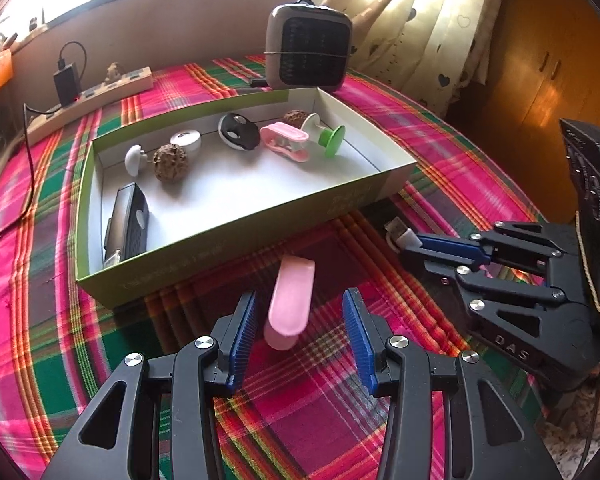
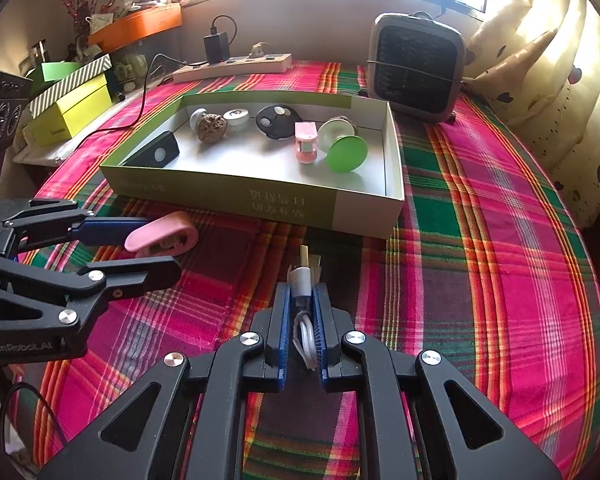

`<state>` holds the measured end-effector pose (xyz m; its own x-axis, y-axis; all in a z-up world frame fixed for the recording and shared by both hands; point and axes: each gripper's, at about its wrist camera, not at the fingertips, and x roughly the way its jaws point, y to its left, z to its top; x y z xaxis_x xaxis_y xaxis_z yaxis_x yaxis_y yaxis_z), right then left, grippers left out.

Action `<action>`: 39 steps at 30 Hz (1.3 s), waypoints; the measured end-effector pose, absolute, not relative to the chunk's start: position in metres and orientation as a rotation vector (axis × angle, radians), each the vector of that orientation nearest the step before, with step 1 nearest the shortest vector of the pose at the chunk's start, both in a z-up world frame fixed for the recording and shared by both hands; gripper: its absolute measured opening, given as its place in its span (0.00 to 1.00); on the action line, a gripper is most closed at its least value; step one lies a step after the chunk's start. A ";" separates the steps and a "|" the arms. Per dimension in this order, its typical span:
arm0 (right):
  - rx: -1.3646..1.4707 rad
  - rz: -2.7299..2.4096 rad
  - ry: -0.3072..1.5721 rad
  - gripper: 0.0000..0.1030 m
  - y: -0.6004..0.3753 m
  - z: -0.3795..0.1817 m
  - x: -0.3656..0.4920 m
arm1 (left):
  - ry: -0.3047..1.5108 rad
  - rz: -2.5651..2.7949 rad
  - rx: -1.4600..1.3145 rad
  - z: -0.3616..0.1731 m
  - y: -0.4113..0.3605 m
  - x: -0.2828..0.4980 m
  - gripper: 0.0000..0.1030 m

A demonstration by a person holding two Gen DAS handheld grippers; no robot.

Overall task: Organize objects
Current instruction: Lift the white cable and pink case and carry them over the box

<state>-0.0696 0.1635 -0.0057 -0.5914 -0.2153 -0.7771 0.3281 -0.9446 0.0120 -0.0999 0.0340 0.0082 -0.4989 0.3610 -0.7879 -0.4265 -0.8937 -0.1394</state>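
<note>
Just in front of the box (image 1: 236, 232), the left gripper (image 1: 300, 328) straddles a pink clip (image 1: 290, 304), fingers released; the right gripper (image 2: 302, 304) clenches a white cable (image 2: 303, 280).

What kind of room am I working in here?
Probably a lived-in room at home: a plaid tablecloth under the box, heart-print curtains by a sunny window, and a small fan heater beside a power strip.

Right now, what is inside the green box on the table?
Inside the green box lie a black case, two brown nuts (one mostly hidden), white knobs, a black round piece, a pink clip and a green spool.
</note>
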 end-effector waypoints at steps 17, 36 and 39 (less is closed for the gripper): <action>1.218 -2.549 0.189 0.11 0.165 -0.005 -0.069 | 0.108 2.447 -1.268 0.005 0.035 -0.107 0.29; 1.217 -2.548 0.188 0.11 0.165 -0.005 -0.069 | 0.111 2.497 -1.272 0.003 0.032 -0.105 0.15; 1.217 -2.549 0.189 0.11 0.164 -0.006 -0.069 | 0.105 2.499 -1.271 0.003 0.032 -0.105 0.15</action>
